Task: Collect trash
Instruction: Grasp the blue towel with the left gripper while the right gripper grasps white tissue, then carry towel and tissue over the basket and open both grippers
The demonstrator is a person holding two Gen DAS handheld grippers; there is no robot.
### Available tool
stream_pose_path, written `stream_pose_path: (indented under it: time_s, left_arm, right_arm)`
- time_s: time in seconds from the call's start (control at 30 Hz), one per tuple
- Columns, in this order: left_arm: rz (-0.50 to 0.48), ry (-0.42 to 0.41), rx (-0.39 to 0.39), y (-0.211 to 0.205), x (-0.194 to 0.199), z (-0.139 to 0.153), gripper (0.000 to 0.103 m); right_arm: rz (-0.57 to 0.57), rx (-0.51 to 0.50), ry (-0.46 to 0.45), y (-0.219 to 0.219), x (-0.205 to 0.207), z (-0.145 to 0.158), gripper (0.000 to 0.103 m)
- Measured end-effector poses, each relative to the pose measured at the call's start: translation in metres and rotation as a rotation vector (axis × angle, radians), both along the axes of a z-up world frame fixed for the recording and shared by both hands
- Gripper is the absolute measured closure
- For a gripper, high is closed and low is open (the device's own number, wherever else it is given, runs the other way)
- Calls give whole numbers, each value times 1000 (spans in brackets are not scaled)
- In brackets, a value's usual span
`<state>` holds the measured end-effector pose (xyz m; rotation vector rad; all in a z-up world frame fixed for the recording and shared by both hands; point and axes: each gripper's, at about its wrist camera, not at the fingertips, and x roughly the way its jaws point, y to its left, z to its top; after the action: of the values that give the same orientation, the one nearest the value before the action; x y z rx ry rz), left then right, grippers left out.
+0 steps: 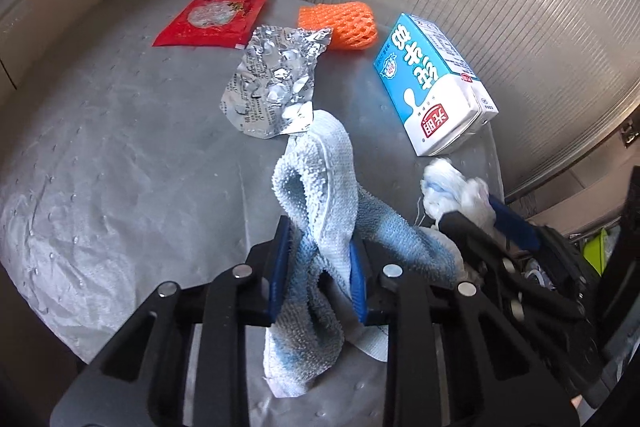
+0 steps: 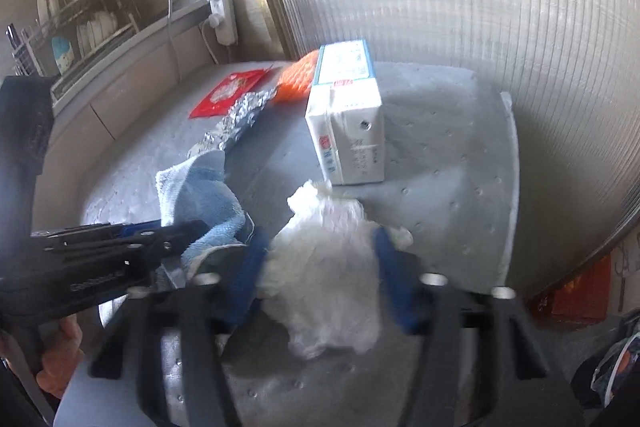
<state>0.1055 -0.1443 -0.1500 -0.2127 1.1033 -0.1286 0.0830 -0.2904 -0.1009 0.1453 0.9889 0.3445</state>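
Left wrist view: your left tool (image 1: 318,259) is clamped on the blue towel (image 1: 320,187). Foil wrapper (image 1: 276,79) lies at 12 o'clock, milk carton (image 1: 436,83) at 1, red packet (image 1: 212,21) and orange net (image 1: 340,25) beyond on the counter (image 1: 120,131).

Right wrist view: your right tool (image 2: 320,271) pinches the white tissue wad (image 2: 324,267); carton at 12, towel at 10.

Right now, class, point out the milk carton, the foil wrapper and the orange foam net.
milk carton (image 1: 430,83), left wrist view, blue front face.
foil wrapper (image 1: 276,79), left wrist view, crumpled middle.
orange foam net (image 1: 340,25), left wrist view, mesh centre.
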Motion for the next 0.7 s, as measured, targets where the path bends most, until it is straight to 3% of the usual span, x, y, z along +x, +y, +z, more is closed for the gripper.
stream_pose_path:
  time_s: [0.13, 0.17, 0.5, 0.7]
  left_arm:
    - [-15, -24, 17, 3, -1, 4, 78]
    - [-26, -34, 18, 5, -3, 6, 79]
    - [-112, -104, -18, 19, -28, 29, 79]
    - [-183, -131, -25, 33, -64, 41, 79]
  right_arm:
    - [-14, 9, -9, 1, -5, 6, 85]
    - [-21, 16, -14, 1, -7, 9, 86]
    - [-84, 13, -57, -1, -43, 39, 88]
    - [-120, 36, -89, 1, -85, 62, 88]
